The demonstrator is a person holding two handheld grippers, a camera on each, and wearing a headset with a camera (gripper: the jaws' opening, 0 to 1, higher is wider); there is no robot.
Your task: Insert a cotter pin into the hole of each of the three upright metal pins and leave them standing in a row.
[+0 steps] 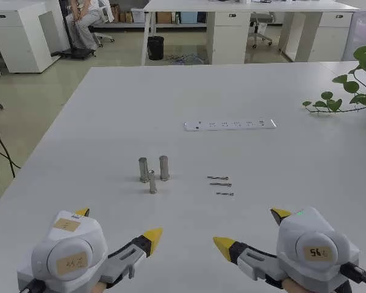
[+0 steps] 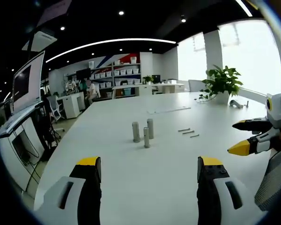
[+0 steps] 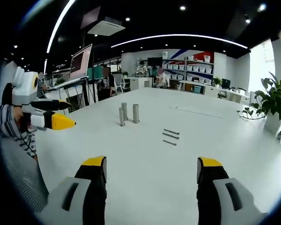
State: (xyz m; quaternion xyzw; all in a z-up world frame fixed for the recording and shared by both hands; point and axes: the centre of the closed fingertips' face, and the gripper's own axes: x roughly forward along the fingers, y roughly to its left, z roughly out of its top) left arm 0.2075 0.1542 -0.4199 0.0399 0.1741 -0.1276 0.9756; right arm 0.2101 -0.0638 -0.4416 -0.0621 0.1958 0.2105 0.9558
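Observation:
Three upright metal pins (image 1: 152, 171) stand close together near the middle of the white table (image 1: 110, 122); they also appear as the metal pins (image 2: 143, 131) and the metal pins (image 3: 127, 114). Three cotter pins (image 1: 220, 185) lie flat in a short column to their right, seen too as cotter pins (image 2: 188, 132) and cotter pins (image 3: 170, 137). My left gripper (image 1: 116, 223) hovers open at the near left edge, well short of the pins. My right gripper (image 1: 251, 227) hovers open at the near right. Neither holds anything.
A white power strip (image 1: 230, 124) lies beyond the pins. A leafy plant (image 1: 352, 85) reaches in over the table's right edge. Desks, a bin (image 1: 155, 47) and a seated person (image 1: 84, 21) are in the room behind.

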